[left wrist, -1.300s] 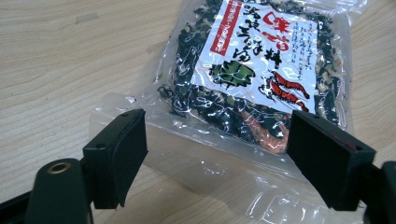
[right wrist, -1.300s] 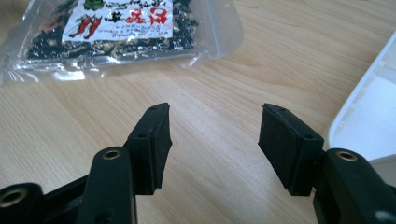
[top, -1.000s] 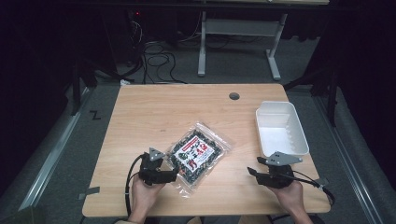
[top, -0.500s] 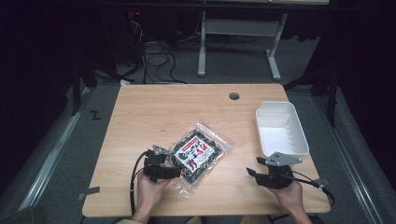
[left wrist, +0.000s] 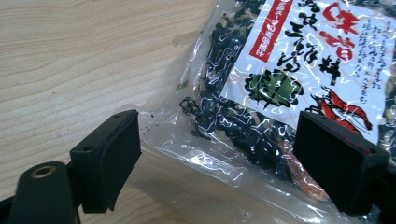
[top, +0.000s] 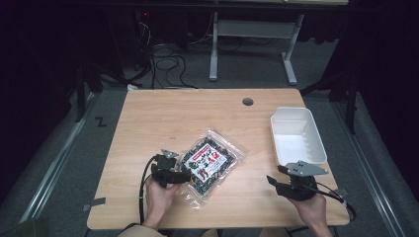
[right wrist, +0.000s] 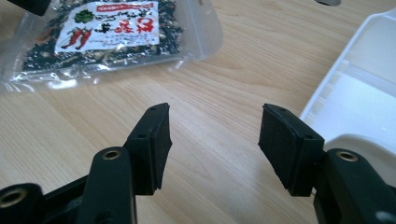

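Note:
A clear plastic bag (top: 210,164) of dark dried food with a white and red label lies flat near the table's front middle. My left gripper (top: 187,177) is at the bag's near-left corner, pointing right. In the left gripper view its jaws stand wide open (left wrist: 219,156) with that corner of the bag (left wrist: 280,70) between them. The left jaw is over bare wood and the right jaw is over the bag. My right gripper (top: 274,181) rests at the front right, open (right wrist: 215,140) over bare table. The bag (right wrist: 112,32) lies ahead to its left.
A white plastic tray (top: 296,118) stands at the table's right edge, just beyond the right gripper, and its rim (right wrist: 336,79) is close to the right jaw. A cable hole (top: 247,101) sits near the far edge. Cables and a desk frame are on the floor behind.
My left gripper has edged right, bringing its open jaws around the bag's near corner. The right gripper has stayed where it was.

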`<action>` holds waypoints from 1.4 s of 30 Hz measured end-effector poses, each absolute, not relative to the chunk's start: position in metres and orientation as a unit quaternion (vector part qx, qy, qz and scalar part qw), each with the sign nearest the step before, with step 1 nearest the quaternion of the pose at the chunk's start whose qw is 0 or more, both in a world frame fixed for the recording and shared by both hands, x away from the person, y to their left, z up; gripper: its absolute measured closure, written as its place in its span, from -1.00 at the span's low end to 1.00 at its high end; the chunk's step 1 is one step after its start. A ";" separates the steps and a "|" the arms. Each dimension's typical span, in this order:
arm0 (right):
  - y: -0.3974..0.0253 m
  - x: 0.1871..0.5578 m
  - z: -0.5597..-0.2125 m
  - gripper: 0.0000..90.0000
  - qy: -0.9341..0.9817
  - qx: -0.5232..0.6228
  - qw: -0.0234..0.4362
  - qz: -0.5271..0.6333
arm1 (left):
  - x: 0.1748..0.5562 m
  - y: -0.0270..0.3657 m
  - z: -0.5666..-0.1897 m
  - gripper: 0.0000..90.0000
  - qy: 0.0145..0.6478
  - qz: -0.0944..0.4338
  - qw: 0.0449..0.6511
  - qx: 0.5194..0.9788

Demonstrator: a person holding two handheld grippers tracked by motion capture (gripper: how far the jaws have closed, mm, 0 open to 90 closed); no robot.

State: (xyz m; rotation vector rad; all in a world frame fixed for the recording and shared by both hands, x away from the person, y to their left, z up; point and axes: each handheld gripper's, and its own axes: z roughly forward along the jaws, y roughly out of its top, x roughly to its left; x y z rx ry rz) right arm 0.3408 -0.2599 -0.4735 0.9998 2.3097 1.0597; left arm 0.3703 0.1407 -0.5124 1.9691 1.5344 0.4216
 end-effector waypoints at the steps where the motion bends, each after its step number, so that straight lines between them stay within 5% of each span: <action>1: -0.260 0.340 -0.473 -0.02 0.828 0.359 0.208 0.376 | 0.372 0.141 -0.514 -0.65 0.580 0.155 0.296 0.743; 20: -0.246 0.326 -0.475 -0.02 0.839 0.335 0.188 0.386 | 0.381 0.132 -0.522 -0.63 0.553 0.157 0.262 0.775; 30: -0.230 0.345 -0.475 -0.11 0.834 0.345 0.186 0.390 | 0.382 0.132 -0.524 -0.62 0.550 0.153 0.264 0.778; 38: -0.221 0.372 -0.473 0.02 0.835 0.372 0.162 0.373 | 0.379 0.132 -0.525 -0.59 0.549 0.148 0.268 0.778; 42: -0.218 0.391 -0.469 -0.09 0.832 0.384 0.158 0.368 | 0.377 0.131 -0.526 -0.58 0.545 0.152 0.268 0.780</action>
